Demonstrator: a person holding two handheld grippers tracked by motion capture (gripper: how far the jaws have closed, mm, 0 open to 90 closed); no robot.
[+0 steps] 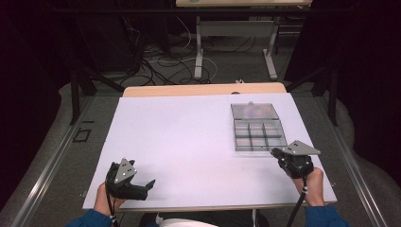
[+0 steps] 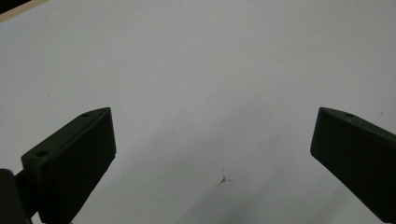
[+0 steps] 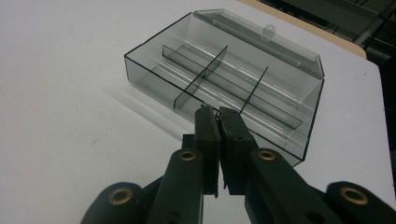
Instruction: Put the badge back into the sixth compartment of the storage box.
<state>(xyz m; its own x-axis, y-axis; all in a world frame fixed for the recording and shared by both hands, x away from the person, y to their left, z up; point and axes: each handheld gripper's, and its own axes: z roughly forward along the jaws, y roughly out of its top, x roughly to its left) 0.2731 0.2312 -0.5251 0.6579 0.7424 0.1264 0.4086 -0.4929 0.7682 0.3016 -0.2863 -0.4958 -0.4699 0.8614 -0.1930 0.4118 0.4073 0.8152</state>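
While the left gripper (image 1: 152, 183) is held low at the near left of the white table (image 1: 189, 137), its jaws are seen spread wide over bare surface. At the right, a clear compartment box (image 1: 259, 134) lies open, contents indiscernible. The right gripper (image 3: 217, 110), jaws pressed together, is poised at its near edge.

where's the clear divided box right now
In the high view the clear divided box sits lid-open on the white table's far right, just ahead of the right tongs.
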